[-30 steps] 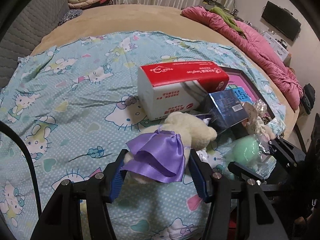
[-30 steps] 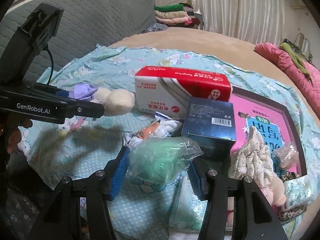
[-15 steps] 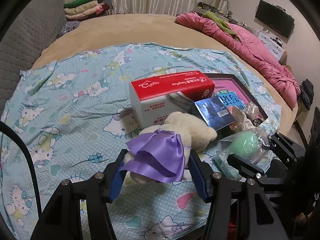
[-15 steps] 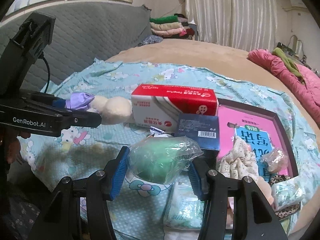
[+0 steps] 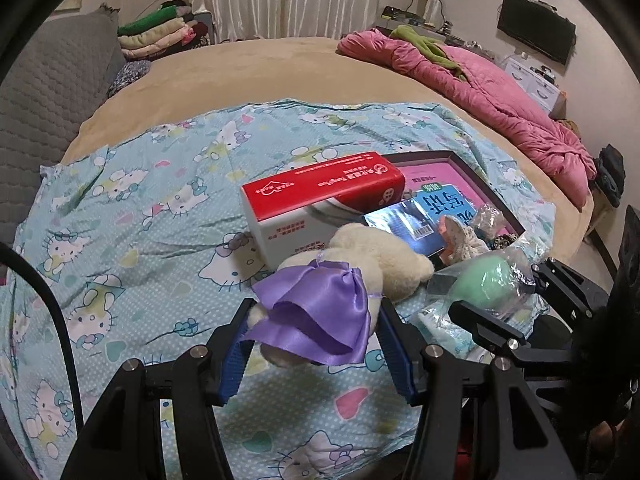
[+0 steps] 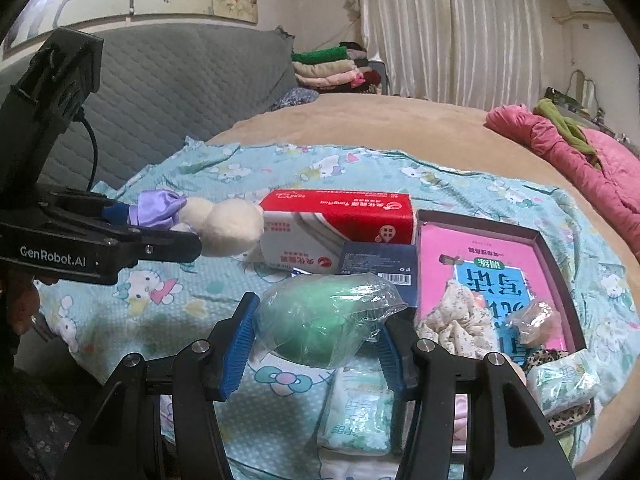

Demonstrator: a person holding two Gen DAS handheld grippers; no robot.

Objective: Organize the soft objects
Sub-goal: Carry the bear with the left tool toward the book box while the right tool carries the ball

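Note:
My left gripper (image 5: 316,340) is shut on a cream plush toy (image 5: 376,256) in a purple satin dress (image 5: 316,316), held above the cartoon-cat bedsheet (image 5: 140,220). The right wrist view shows the same plush toy (image 6: 228,224) sticking out of the left gripper (image 6: 160,236) at the left. My right gripper (image 6: 318,332) is shut on a green soft ball in a clear plastic bag (image 6: 320,320), also lifted off the sheet. In the left wrist view that bagged green ball (image 5: 484,280) sits at the right between the right gripper's fingers.
A red-and-white tissue box (image 6: 340,224), a dark blue box (image 6: 380,268) and a pink tray (image 6: 544,248) with floral cloth (image 6: 456,320) and small bags lie ahead. A tissue pack (image 6: 356,412) lies below. A pink quilt (image 5: 500,100) and folded clothes (image 5: 156,36) lie beyond.
Both grippers have risen with their loads; the bed and boxes look smaller and lower, and more of the room shows above. Neither grip has changed.

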